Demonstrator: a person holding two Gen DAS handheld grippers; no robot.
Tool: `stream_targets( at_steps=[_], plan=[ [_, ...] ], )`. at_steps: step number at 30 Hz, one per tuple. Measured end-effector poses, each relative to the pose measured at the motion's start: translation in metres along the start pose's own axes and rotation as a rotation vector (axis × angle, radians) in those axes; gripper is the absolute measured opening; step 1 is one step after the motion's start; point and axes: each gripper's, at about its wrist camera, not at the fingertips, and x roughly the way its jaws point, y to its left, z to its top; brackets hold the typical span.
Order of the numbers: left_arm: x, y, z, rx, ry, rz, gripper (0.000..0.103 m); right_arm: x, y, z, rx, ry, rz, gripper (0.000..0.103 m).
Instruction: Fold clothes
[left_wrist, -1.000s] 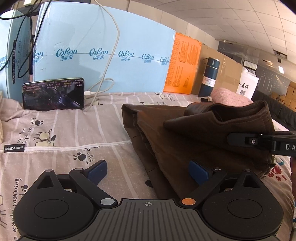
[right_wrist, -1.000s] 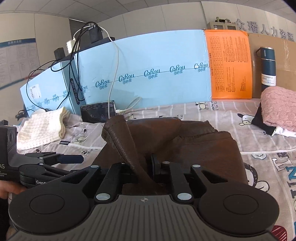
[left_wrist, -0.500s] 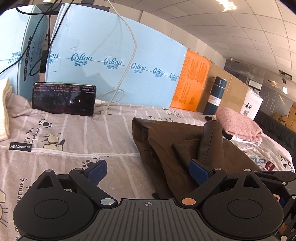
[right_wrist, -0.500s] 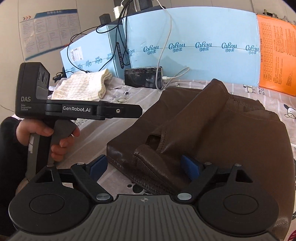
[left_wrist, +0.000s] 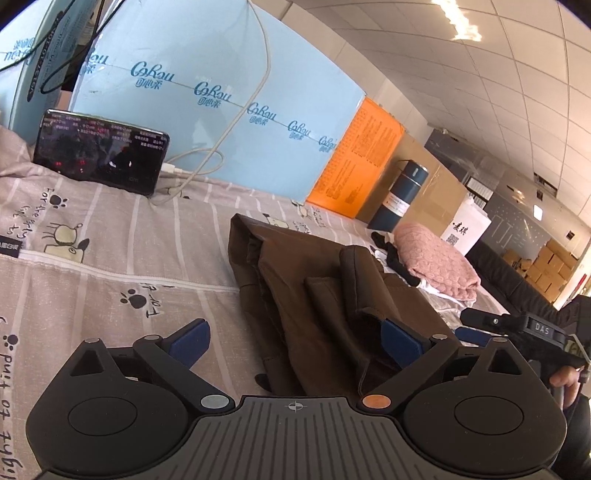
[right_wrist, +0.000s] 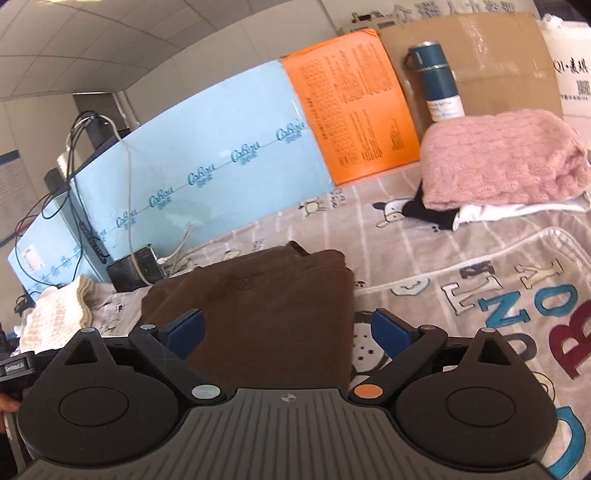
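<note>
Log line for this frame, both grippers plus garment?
left gripper: open, empty | right gripper: opening, pads clear of cloth | brown leather garment: folded, flat on printed bedsheet

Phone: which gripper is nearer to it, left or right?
Left. The left gripper straddles the garment's edge on the phone's side. The right gripper, jaws opening over the garment, views the phone across it.

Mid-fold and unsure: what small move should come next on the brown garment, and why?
Probably press down the raised flap with the left gripper. The brown garment lies folded on the bedsheet, but that flap stands up; the right gripper is opening, gripping nothing.
</note>
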Motion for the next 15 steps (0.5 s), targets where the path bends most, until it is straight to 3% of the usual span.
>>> stream_targets(
  at_steps=[2,4,9,12,15],
  plan=[
    [0.010,-0.002,-0.001,-0.010,0.071,-0.012,0.102,0.011,-0.019,-0.001,0.084,0.081,0.035,0.097],
    [0.017,-0.005,-0.002,-0.016,0.096,-0.028,0.103,0.016,-0.025,-0.002,0.127,0.092,0.065,0.097],
    [0.039,0.012,0.009,-0.217,0.125,-0.169,0.103,0.040,-0.023,0.005,0.148,0.160,0.175,0.097],
    [0.049,0.012,0.011,-0.294,0.108,-0.171,0.103,0.053,-0.015,0.012,0.129,0.193,0.173,0.097],
    [0.057,0.003,0.008,-0.276,0.088,-0.164,0.103,0.061,-0.007,0.015,0.104,0.212,0.137,0.094]
  ],
)
